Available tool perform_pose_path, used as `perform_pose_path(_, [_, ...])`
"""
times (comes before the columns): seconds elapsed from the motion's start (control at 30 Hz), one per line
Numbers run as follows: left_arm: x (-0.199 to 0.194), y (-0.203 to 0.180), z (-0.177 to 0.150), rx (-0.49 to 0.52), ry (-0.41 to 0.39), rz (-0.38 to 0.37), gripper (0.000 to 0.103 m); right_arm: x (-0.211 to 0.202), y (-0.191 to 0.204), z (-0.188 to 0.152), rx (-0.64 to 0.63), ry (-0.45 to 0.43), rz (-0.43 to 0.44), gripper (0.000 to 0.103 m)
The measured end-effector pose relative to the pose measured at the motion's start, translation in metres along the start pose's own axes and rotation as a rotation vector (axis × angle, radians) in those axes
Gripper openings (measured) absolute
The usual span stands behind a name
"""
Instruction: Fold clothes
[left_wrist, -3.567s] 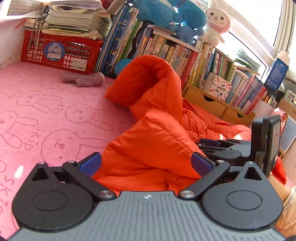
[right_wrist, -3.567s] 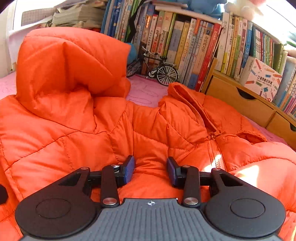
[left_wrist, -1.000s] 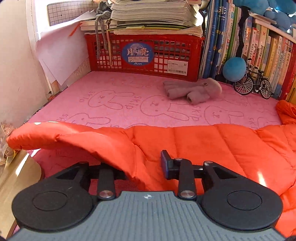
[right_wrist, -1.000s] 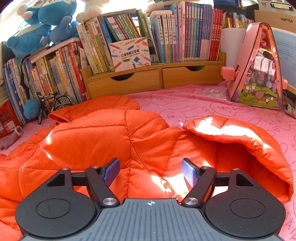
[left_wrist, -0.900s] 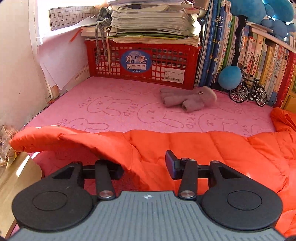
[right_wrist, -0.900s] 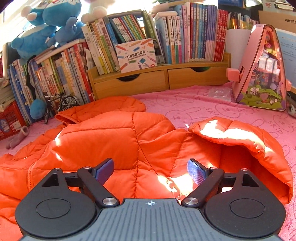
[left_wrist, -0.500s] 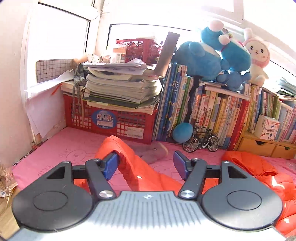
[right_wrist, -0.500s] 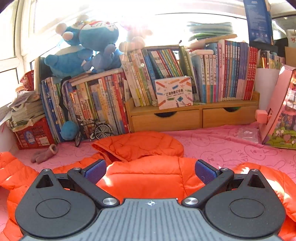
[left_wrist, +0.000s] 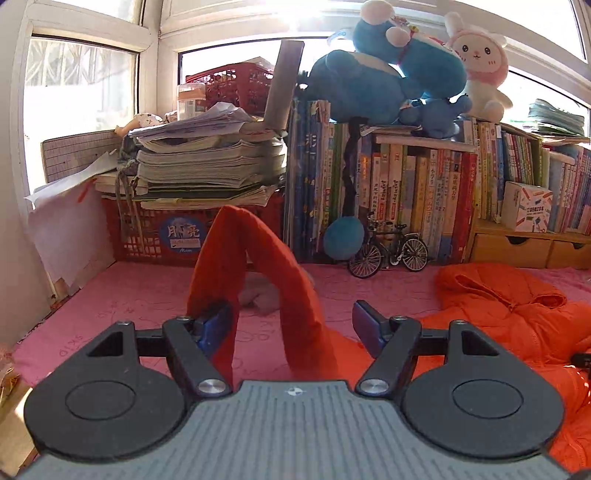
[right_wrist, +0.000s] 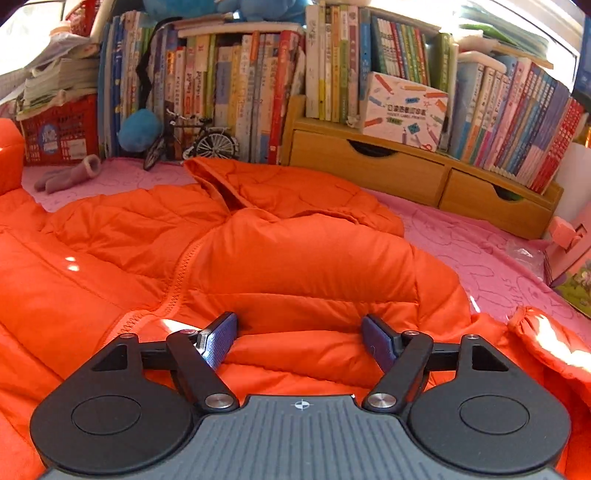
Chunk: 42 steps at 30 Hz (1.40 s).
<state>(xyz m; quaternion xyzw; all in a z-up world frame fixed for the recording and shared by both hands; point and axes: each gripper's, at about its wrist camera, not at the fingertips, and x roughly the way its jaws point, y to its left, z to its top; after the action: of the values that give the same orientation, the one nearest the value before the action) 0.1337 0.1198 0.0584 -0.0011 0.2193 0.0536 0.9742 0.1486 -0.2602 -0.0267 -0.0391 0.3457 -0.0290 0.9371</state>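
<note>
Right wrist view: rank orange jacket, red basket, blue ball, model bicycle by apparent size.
1. orange jacket
2. red basket
3. model bicycle
4. blue ball
The jacket lies nearest the camera, which inflates it.

A: What is showing between the fingers of the left gripper (left_wrist: 291, 325)?

B: A raised fold of the orange jacket (left_wrist: 258, 273) is standing up between them while the jaws are opening; the cloth is lying against the left pad (left_wrist: 216, 326) and standing clear of the right one.

A: And behind it?

B: The pink mat (left_wrist: 140, 291) is running back to a red basket (left_wrist: 155, 236) bearing stacked papers, with a toy bicycle (left_wrist: 388, 251) and a blue ball (left_wrist: 343, 238) standing before the books. The jacket's hood is lying at right.
</note>
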Motion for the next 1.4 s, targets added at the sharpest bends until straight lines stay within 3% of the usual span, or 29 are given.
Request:
perform_pose_path(0.13, [0.022, 0.036, -0.013, -0.061, 0.085, 0.139, 0.071, 0.008, -0.055, -0.013, 0.169, 0.044, -0.131, 0.085])
perform_pose_path(0.2, [0.026, 0.051, -0.017, -0.098, 0.121, 0.166, 0.071, 0.009, -0.072, -0.020, 0.217, 0.047, -0.143, 0.087])
perform_pose_path(0.5, [0.018, 0.131, -0.020, -0.572, 0.206, -0.152, 0.072, 0.008, -0.058, -0.028, 0.159, 0.007, -0.208, 0.092])
perform_pose_path(0.63, [0.032, 0.141, -0.031, -0.704, 0.289, -0.208, 0.074, 0.010, -0.064, -0.027, 0.193, 0.011, -0.188, 0.094])
perform_pose_path(0.7, [0.047, 0.144, -0.035, -0.762, 0.314, -0.196, 0.073, 0.011, -0.064, -0.027, 0.194, 0.012, -0.191, 0.095])
perform_pose_path(0.77, [0.066, 0.150, -0.030, -0.808, 0.319, -0.126, 0.058, 0.011, -0.063, -0.026, 0.190, 0.012, -0.199, 0.096])
perform_pose_path(0.83, [0.074, 0.157, -0.017, -0.844, 0.278, -0.070, 0.017, 0.012, -0.063, -0.026, 0.191, 0.014, -0.201, 0.098])
perform_pose_path(0.87, [0.066, 0.159, -0.002, -0.849, 0.197, -0.085, 0.011, 0.012, -0.064, -0.026, 0.194, 0.015, -0.201, 0.098])
perform_pose_path(0.93, [0.048, 0.163, 0.027, -0.837, 0.030, -0.108, 0.011, 0.012, -0.064, -0.027, 0.199, 0.016, -0.202, 0.100])
perform_pose_path(1.03, [0.003, 0.150, 0.067, -0.656, -0.233, -0.090, 0.012, 0.013, -0.064, -0.027, 0.200, 0.018, -0.205, 0.102])
perform_pose_path(1.07, [-0.005, 0.151, 0.073, -0.628, -0.276, -0.078, 0.012, 0.013, -0.064, -0.027, 0.200, 0.018, -0.206, 0.102])
perform_pose_path(1.13, [-0.003, 0.159, 0.074, -0.614, -0.244, -0.039, 0.021, 0.013, -0.064, -0.027, 0.202, 0.019, -0.207, 0.103])
perform_pose_path(1.3, [0.045, 0.175, 0.031, -0.577, 0.093, 0.221, 0.022, 0.013, -0.066, -0.027, 0.210, 0.021, -0.200, 0.103])
perform_pose_path(1.4, [0.051, 0.172, 0.006, -0.510, 0.164, 0.298, 0.027, 0.013, -0.066, -0.027, 0.211, 0.021, -0.199, 0.103])
